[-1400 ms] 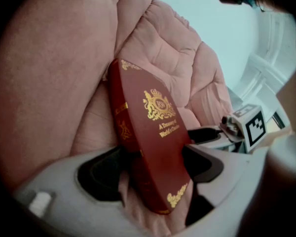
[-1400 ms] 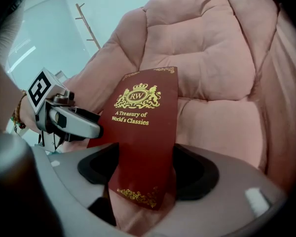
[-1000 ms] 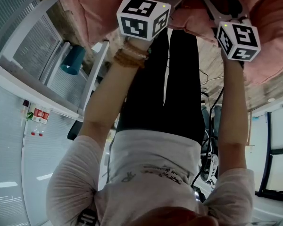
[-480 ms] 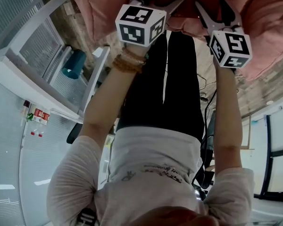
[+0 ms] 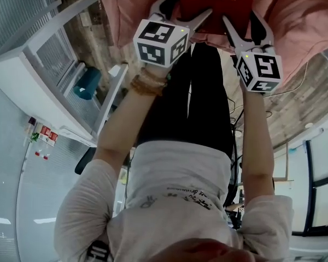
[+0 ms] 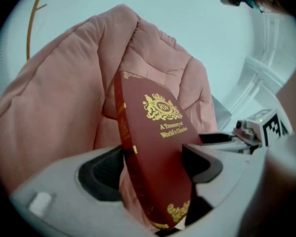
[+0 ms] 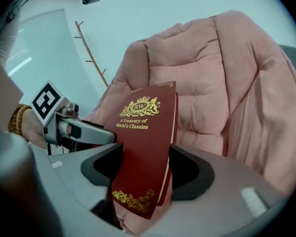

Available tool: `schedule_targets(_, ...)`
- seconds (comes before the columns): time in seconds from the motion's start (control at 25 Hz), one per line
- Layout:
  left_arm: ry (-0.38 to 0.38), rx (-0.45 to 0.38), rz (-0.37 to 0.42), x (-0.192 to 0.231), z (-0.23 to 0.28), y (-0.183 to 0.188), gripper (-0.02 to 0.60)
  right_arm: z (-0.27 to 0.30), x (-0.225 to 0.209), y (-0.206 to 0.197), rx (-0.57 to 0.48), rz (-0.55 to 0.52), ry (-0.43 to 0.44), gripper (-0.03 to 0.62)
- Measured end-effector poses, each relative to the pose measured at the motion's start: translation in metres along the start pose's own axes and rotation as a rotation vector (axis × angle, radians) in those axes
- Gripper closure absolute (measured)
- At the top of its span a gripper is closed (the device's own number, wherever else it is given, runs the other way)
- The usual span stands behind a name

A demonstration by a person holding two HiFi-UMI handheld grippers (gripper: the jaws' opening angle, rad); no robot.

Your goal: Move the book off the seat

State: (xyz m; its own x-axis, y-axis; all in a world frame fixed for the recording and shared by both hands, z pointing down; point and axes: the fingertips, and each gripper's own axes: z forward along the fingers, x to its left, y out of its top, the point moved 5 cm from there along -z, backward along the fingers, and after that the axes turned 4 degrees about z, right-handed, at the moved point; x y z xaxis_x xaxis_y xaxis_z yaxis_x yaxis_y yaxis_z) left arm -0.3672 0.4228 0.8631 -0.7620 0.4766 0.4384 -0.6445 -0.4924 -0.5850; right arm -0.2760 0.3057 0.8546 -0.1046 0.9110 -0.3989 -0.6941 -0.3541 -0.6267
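Observation:
A dark red book with gold lettering is held between both grippers in front of the pink quilted seat. My left gripper is shut on the book's left part; in the left gripper view the book stands slanted between the jaws of that gripper. My right gripper grips the right part. Its jaws have just been closing, with the book between them in the right gripper view. The seat's padding rises behind the book.
The person's legs in black trousers stand below the grippers. A white shelf unit with a teal object is at the left. Wooden floor with cables lies at the right. A wooden coat stand leans behind the seat.
Both grippers have risen together with the book. In the head view the book's cover and title have come into sight above the marker cubes.

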Motion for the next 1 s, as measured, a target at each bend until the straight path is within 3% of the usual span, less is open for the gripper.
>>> schedule_targets(0.28, -0.013, -0.059, 0.039, -0.052, -0.036, 0.056, 0.21, -0.068, 0.013, 0.046, -0.058, -0.009, -0.016, 0.303)
schedule_targets(0.72, -0.047, -0.153, 0.091, -0.086, -0.126, 0.142, 0.209, -0.141, 0.077, 0.129, -0.139, -0.047, -0.027, 0.319)
schedule_targets(1.0, -0.051, -0.251, 0.14, -0.134, -0.207, 0.2, 0.209, -0.216, 0.127, 0.192, -0.229, -0.105, -0.037, 0.327)
